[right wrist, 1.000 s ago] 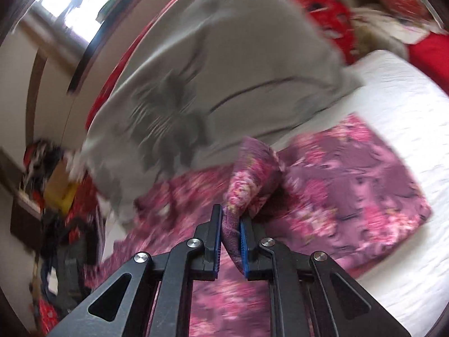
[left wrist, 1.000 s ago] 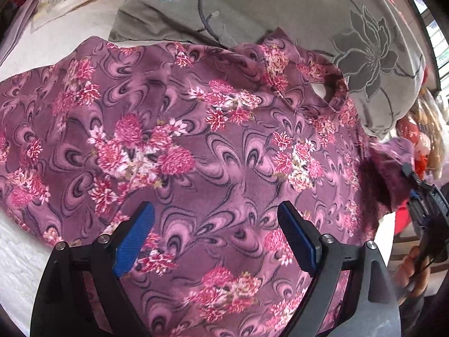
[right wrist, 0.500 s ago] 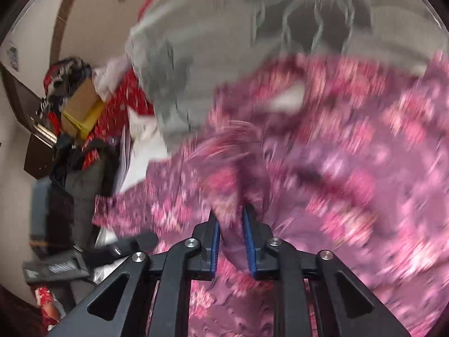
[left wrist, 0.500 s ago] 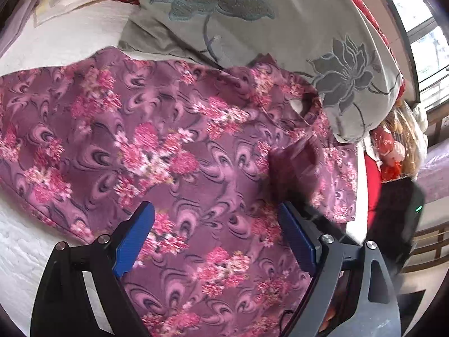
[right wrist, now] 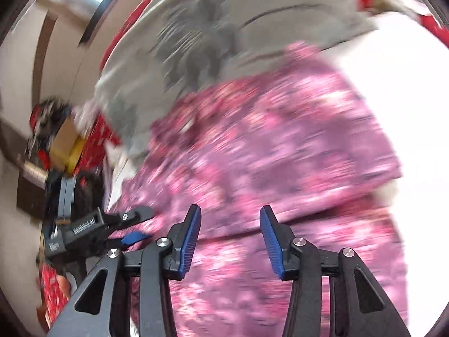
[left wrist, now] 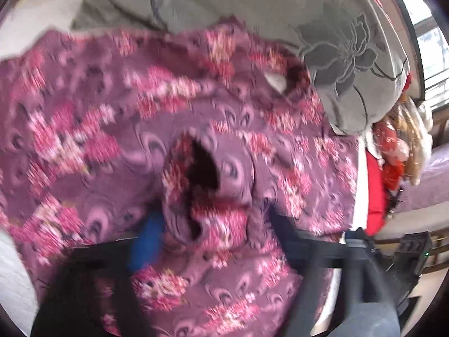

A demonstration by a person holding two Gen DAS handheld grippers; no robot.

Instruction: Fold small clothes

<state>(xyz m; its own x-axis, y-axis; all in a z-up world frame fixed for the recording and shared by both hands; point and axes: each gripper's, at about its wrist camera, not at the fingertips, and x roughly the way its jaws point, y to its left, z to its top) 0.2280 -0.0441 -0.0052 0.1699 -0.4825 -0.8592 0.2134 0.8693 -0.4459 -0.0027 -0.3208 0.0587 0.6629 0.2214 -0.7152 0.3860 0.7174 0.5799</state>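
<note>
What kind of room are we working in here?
Most likely a bedroom in a home: the purple flowered garment lies on a white bedspread, next to a grey flowered quilt, and a window is just beyond it.

Your left gripper (left wrist: 207, 224) has just been closing, its blurred jaws either side of a sleeve cuff (left wrist: 204, 179) of the purple floral garment (left wrist: 84, 140); whether they press it is unclear. The garment lies spread on a white bed (left wrist: 16, 275). A grey flowered quilt (left wrist: 336, 56) lies behind.
</note>
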